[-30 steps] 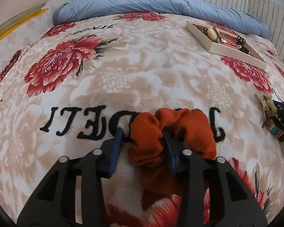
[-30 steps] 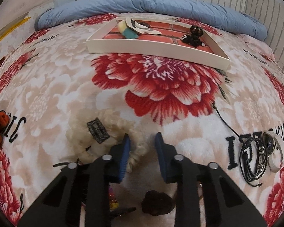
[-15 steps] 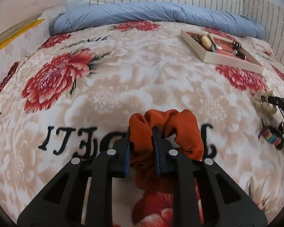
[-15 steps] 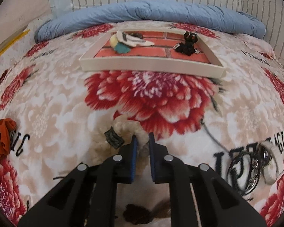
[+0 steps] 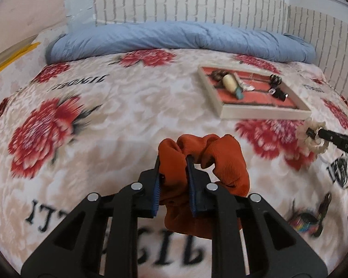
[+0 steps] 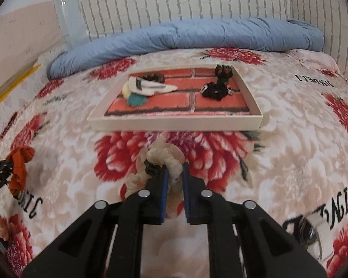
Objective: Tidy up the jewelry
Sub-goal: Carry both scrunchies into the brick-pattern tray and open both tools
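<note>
Now left claw (image 5: 172, 162) pinches ribbed orange scrunchie (image 5: 222, 162); right claw (image 6: 174, 173) pinches cream scrunchie (image 6: 164, 156).

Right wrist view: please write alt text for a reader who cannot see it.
The right gripper is shut on a cream scrunchie above a floral blanket. Beyond it lies a white tray holding hair accessories. At the left edge hangs an orange scrunchie.

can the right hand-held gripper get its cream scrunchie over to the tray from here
Probably yes. The right hand-held gripper is shut on the cream scrunchie, and only bare floral blanket lies between it and the tray. The tray's near middle looks free; clips and other pieces sit further back.
</note>
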A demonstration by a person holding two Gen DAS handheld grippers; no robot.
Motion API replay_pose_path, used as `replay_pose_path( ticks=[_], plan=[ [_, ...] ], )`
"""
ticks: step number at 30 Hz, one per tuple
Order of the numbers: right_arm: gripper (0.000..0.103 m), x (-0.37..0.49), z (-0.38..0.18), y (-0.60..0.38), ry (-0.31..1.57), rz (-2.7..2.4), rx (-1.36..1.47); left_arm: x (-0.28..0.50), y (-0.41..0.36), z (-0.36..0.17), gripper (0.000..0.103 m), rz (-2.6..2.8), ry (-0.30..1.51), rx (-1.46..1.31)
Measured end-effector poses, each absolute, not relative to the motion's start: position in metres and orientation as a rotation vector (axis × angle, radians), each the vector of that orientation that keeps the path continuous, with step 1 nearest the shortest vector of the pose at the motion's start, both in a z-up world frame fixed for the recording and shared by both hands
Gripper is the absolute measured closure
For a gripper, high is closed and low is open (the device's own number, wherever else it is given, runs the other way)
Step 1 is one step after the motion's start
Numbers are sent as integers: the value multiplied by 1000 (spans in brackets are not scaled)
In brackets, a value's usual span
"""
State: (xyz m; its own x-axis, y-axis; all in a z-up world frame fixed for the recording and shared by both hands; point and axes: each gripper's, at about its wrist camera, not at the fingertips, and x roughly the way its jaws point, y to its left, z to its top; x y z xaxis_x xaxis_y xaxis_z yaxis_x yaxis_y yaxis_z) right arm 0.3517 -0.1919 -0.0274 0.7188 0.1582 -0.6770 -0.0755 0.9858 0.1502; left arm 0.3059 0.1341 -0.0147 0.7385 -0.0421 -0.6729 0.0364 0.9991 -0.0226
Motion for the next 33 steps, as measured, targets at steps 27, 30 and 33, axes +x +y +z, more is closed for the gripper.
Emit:
replay_pose_path(
  ticks=[27,30,33],
  plan=[
    [91,482,-37,-229,608,32,60,499,-2,-25,85,-135,598,-57],
    [91,484,-38,-227,598,12,16,502,-8,-32,85,-128,614,-15],
    [91,484,-38,-228,595,4,10,502,-9,-34,84,-113,609,8]
  ],
)
